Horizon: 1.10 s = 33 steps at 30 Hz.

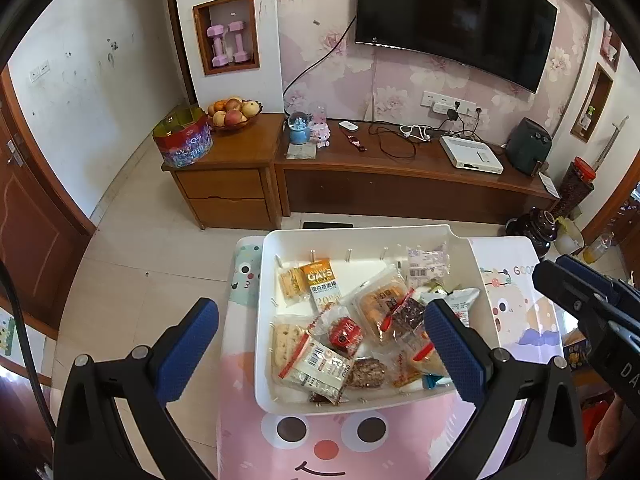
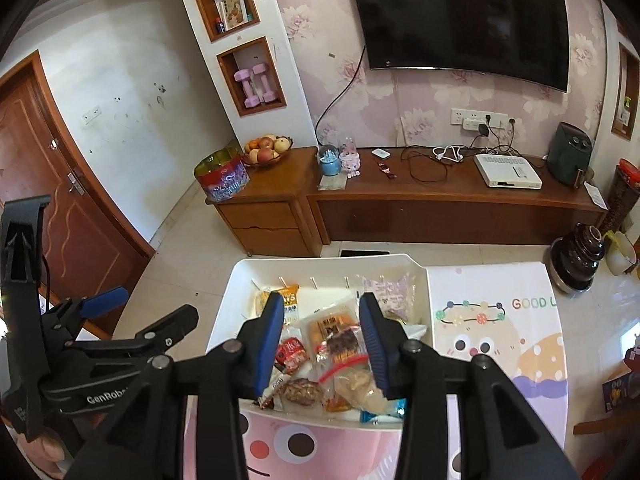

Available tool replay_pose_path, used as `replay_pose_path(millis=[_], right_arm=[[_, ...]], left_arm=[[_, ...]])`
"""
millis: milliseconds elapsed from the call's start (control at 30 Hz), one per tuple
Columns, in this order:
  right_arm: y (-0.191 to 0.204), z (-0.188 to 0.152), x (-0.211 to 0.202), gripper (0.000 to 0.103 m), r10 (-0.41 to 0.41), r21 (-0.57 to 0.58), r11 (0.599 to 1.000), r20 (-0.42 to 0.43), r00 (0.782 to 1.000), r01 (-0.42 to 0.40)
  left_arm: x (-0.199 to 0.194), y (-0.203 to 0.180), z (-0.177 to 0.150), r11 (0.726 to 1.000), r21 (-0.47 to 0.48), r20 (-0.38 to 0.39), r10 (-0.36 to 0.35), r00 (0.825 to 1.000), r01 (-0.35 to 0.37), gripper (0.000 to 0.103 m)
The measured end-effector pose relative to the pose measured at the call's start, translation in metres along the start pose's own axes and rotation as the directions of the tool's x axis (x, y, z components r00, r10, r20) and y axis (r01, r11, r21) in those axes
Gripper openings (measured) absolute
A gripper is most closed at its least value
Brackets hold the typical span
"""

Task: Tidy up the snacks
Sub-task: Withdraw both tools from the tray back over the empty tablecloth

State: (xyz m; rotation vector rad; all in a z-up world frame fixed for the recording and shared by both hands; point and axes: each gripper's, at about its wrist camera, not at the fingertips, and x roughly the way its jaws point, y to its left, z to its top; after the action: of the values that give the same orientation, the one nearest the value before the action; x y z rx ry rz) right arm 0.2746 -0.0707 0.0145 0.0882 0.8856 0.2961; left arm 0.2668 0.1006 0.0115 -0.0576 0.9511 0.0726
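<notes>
Filling a white tray (image 1: 264, 300) on the cartoon tablecloth (image 1: 340, 444) at 6 o'clock, wrapped snacks (image 1: 340, 336) include an orange "OATS" packet (image 1: 320, 276). Only the right wrist view reads "GOOD" (image 2: 529, 303) whole. Left gripper (image 1: 320, 348) gapes wide; right gripper (image 2: 320, 340) is spread, empty.

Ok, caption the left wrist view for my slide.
Open left claw above a white tray of wrapped snacks on a cartoon tablecloth.
</notes>
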Motion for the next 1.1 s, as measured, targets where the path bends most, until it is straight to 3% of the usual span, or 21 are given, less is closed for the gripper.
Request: replay_pose_path(millis=[467, 1100], right_arm=[[-0.011, -0.033, -0.039, 0.039, -0.026, 0.009, 1.000, -0.021, 0.999, 0.026], [-0.027, -0.139, -0.112, 0.039, -0.031, 0.037, 0.999, -0.082, 0.996, 0.034]], left_arm=[[-0.033, -0.025, -0.042, 1.000, 0.016, -0.002, -0.010, 1.000, 0.010, 0.102], [-0.094, -0.056, -0.160, 0.999, -0.013, -0.051, -0.042, 0.998, 0.041, 0.102]])
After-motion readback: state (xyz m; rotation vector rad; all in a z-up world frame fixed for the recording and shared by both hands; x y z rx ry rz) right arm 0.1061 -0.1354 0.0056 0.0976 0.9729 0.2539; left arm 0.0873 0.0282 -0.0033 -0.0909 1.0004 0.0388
